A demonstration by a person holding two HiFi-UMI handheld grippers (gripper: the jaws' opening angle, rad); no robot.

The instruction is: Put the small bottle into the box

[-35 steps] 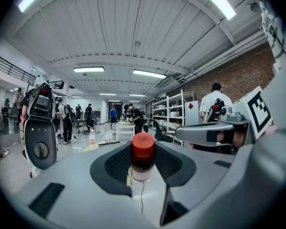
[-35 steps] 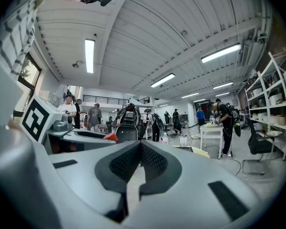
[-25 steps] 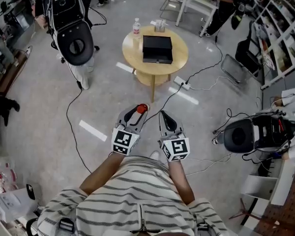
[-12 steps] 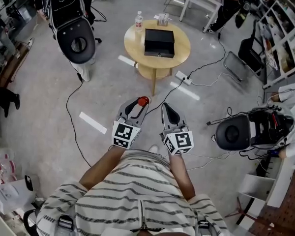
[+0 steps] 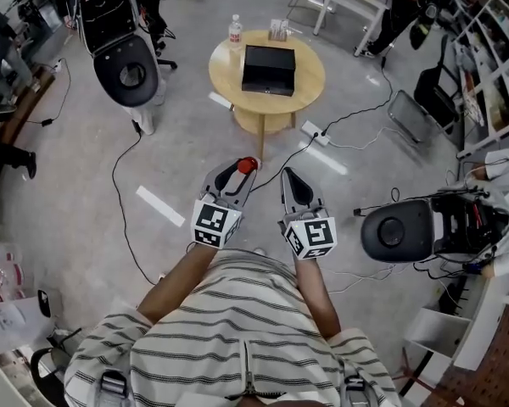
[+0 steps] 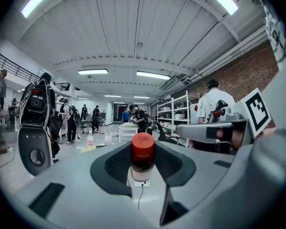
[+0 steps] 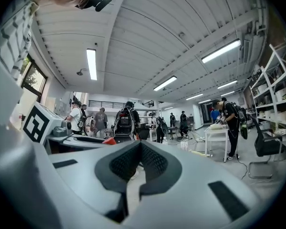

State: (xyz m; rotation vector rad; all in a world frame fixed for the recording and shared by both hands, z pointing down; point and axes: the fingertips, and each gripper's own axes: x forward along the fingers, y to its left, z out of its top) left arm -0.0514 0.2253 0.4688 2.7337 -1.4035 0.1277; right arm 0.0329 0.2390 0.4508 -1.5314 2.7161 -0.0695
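A small bottle [image 6: 142,157] with a red cap stands upright between the jaws of my left gripper [image 5: 238,172], which is shut on it. In the head view its red cap [image 5: 247,164] shows at the left gripper's tip. My right gripper [image 5: 290,183] is held beside the left one, shut with nothing in it; its jaws [image 7: 139,162] meet in the right gripper view. A black box [image 5: 269,69] lies on the round wooden table [image 5: 310,83] far ahead of both grippers.
On the table's far edge stand a clear water bottle [image 5: 235,31] and a small holder [image 5: 277,29]. Cables and a power strip [image 5: 315,132] lie on the floor between me and the table. Chairs with round seats stand at left [image 5: 125,69] and right [image 5: 399,230].
The view has drifted slightly; the table now sits a little higher in the frame. Both grippers keep their hold and their places side by side.
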